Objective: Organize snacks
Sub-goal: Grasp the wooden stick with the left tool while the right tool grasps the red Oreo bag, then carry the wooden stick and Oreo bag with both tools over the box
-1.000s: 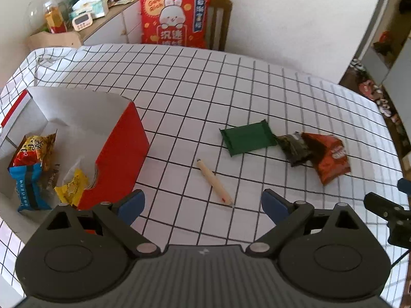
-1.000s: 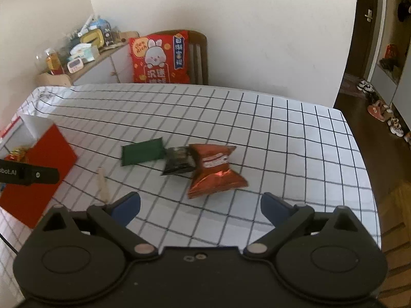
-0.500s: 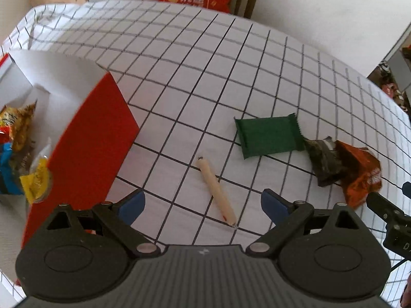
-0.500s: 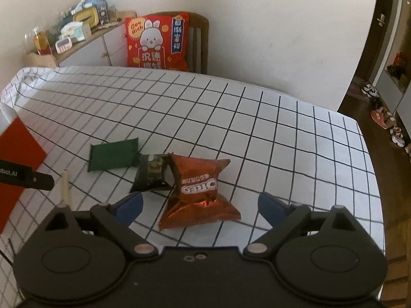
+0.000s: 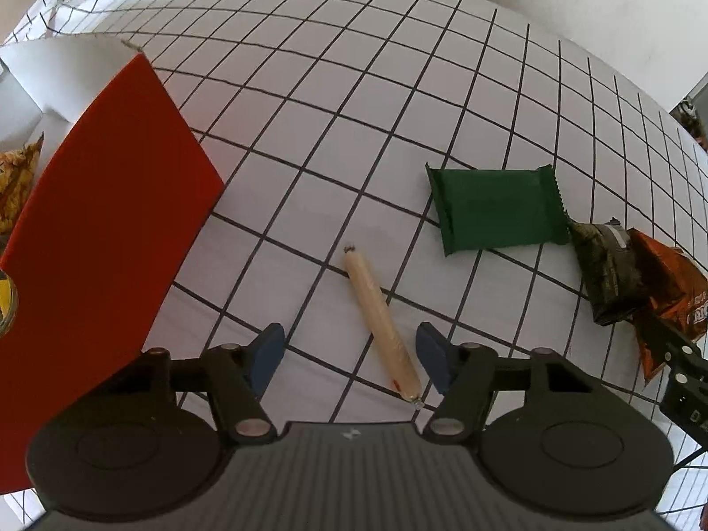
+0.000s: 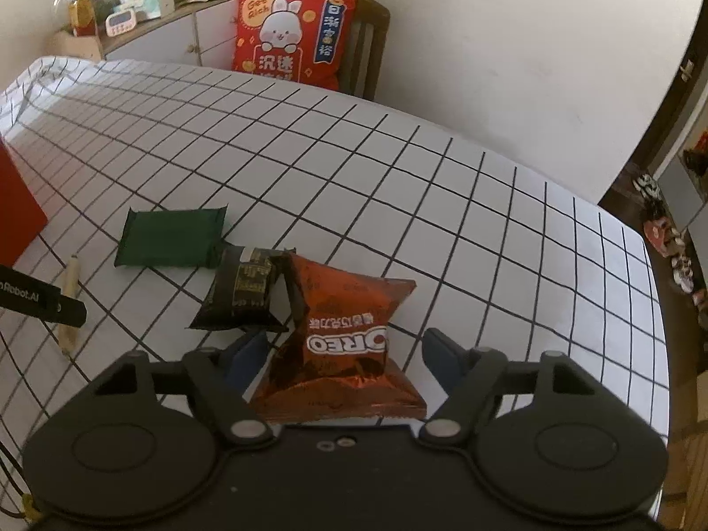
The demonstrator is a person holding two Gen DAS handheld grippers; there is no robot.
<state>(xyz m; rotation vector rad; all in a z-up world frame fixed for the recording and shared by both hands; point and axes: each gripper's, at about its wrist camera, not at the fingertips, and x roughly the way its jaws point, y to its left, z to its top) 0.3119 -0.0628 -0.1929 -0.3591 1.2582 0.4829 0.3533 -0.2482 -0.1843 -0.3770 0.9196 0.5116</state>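
Your biggest change is in position: a second ago both of your grippers stood high over the checked worktop (image 5: 398, 88), and now both have come down close onto the loose snacks. The red box (image 5: 101, 239), which then showed its white inside and several packets, has slid to the left edge of the left wrist view, with only a corner of a yellow packet (image 5: 15, 177) visible inside it.

Your right gripper (image 6: 345, 349) now straddles the orange Oreo packet (image 6: 345, 340), which lies near the camera between its fingers (image 6: 248, 354). The fingers are closing, but there is a gap on the right side, so the packet is not yet pinched. Touching the packet's far left corner is the dark packet (image 6: 241, 287), and farther left lies the green bar (image 6: 170, 243).

Your left gripper (image 5: 349, 354) has dropped over the sausage stick (image 5: 380, 323), whose near end lies between the narrowing fingers (image 5: 265, 349), closer to the right one. They are closing too, with clear space on both sides.

So you appear to be starting two pickups at once, both bound for the box. Watch that the right fingers do not catch the dark packet, and that the round stick does not roll as the left ones meet it.
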